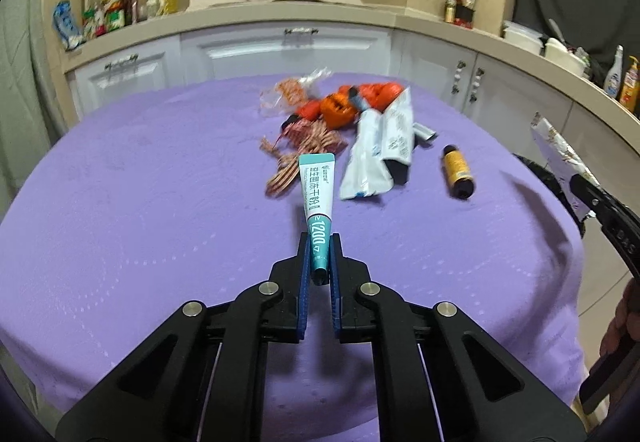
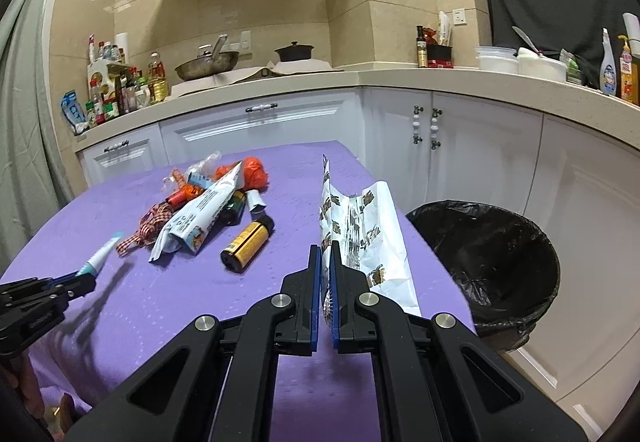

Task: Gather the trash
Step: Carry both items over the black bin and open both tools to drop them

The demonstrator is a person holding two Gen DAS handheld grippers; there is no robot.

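Your left gripper pinched the teal-and-white sachet; your right gripper clamped the printed white paper wrapper. The black-lined bin stood at three o'clock, so a firm pinch until above it was probably best.

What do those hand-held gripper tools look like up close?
Each hand-held gripper, left and right, is a black angular frame of hinged links with round silver pins, ending in two narrow fingers lined with blue pads. No cables show.

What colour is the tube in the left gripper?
Teal and white tube, clearest in the left wrist view.
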